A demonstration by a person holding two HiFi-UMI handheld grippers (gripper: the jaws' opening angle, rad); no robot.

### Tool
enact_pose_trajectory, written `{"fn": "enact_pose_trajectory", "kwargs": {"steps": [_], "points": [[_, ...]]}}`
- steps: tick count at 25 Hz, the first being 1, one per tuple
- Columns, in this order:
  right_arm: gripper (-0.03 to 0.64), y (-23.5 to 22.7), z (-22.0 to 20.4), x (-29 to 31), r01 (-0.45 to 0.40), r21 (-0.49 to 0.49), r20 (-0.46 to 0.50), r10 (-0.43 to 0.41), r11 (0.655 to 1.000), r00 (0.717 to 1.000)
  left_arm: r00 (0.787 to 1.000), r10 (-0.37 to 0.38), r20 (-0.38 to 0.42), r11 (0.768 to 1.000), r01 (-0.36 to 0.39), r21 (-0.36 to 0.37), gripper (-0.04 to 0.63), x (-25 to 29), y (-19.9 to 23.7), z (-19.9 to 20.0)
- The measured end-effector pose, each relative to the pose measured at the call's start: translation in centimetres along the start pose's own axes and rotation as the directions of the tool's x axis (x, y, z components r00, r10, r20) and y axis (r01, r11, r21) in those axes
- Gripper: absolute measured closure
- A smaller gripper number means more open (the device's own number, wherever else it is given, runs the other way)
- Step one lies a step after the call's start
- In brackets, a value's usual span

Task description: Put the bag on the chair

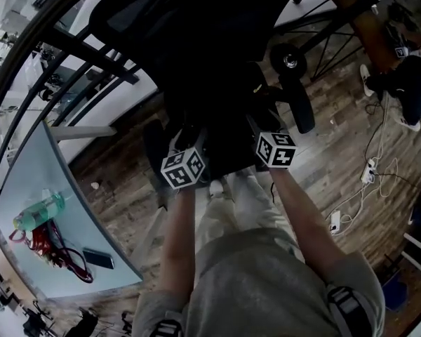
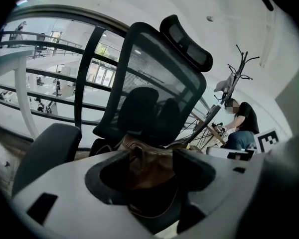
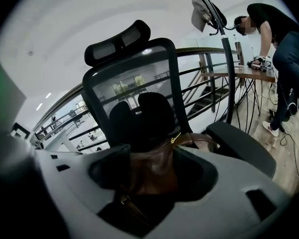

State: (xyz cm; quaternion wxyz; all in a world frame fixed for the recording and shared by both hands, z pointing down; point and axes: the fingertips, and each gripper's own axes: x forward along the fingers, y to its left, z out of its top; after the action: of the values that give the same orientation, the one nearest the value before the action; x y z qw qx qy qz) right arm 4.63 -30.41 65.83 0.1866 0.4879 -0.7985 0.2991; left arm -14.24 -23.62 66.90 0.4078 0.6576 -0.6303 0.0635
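Scanning left to right. Well left of the left gripper point(image 2: 149, 169): pale table point(image 1: 28, 181) carrying a green bottle point(image 1: 38, 213) (contents not discernible), red cords point(image 1: 45, 243) and a dark phone point(image 1: 98, 258). Only print visible: black-and-white square markers on each gripper's cube point(image 1: 184, 168). Left gripper: jaws wide, brown leather of the bag point(image 2: 139, 148) in the gap, not pinched. Bag sits in the black mesh chair point(image 2: 154, 78), just ahead of both grippers, in front of the backrest. Contents hidden; long axis cannot be told. Right gripper point(image 3: 152, 172): jaws wide, same leather between them; a strap point(image 3: 199, 138) arcs right toward the armrest point(image 3: 241, 146)
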Motion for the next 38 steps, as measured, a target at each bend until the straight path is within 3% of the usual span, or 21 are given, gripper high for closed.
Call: {"fn": "enact_pose_trajectory", "kwargs": {"steps": [7,15,22,38], "points": [[0.385,3.5,1.1,-4.5,-0.040,-0.005,0.054,0.040,0.999,0.998,0.998,-0.040,0.048,0.999,0.038,0.028,0.429,-4.2,-2.6,1.6],[0.547,7.0,2.6,-10.0,-0.052,-0.042,0.113,0.056,0.998,0.992,0.995,-0.062,0.075,0.997,0.059,0.045,0.553,-9.4,-4.8,1.7],[0.599,9.5,3.5,-14.0,-0.077,-0.052,0.142,0.083,0.996,0.986,0.995,-0.085,0.058,0.994,0.081,0.073,0.578,-12.9,-6.6,1.2],[0.611,13.9,3.0,-20.9,-0.136,-0.070,0.213,0.148,0.988,0.966,0.989,-0.142,0.048,0.982,0.135,0.131,0.592,-19.6,-8.3,0.8]]}}
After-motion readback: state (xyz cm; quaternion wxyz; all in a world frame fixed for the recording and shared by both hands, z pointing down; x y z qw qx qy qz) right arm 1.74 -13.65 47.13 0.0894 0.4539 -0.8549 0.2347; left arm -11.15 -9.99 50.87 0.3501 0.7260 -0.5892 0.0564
